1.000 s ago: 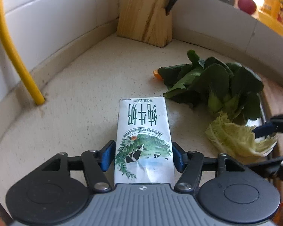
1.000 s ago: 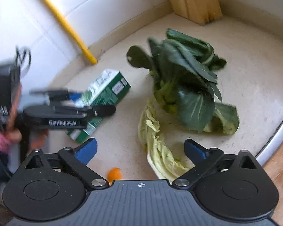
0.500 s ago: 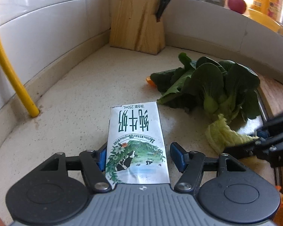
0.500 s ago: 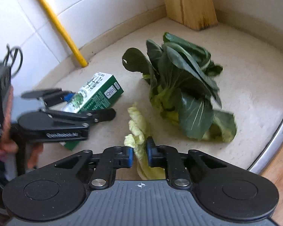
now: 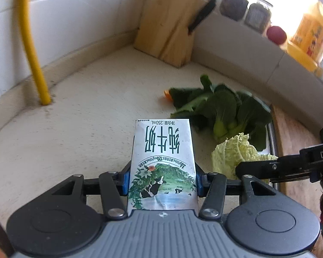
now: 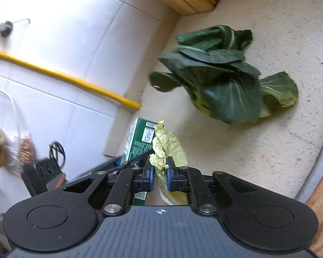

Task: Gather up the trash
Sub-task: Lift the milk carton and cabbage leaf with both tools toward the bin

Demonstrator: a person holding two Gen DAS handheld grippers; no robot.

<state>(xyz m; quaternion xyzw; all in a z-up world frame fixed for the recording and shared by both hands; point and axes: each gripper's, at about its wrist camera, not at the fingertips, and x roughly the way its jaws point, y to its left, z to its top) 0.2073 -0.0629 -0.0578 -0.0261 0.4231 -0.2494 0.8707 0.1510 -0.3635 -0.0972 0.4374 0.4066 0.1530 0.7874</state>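
Gripping a white and green 250 mL milk carton [image 5: 162,163] by its two long sides, the left gripper [image 5: 162,181] is showing blue pads pressing flat against the card, jaws set to the carton's width. The carton is pointing away from the camera over the speckled beige stone countertop [image 5: 86,116]; whether it is touching the surface cannot be told.

The right gripper [image 6: 160,177] is pinching a pale yellow-green cabbage leaf [image 6: 166,148], jaws narrowed to a slim gap filled by the leaf, whose crinkled end is standing up past the fingertips. In the left wrist view the same leaf [image 5: 236,152] is sitting just beside the carton, with the right gripper's black finger lying across its lower edge.

A bunch of dark green bok choy [image 6: 221,79] is lying on the countertop beyond both grippers, apart from the held leaf. A small orange scrap [image 5: 167,94] is touching its far side. A yellow pipe [image 5: 32,49] is meeting the counter near the white tiled wall [image 5: 75,17]. A wooden knife block [image 5: 172,30] is occupying the far corner, a black handle projecting from it. Glass jars [image 5: 245,6], a red round fruit [image 5: 276,34] and a yellow bottle [image 5: 312,32] are lining the raised ledge. A metal rim and a wooden board [image 6: 322,193] are bordering the counter on the right.
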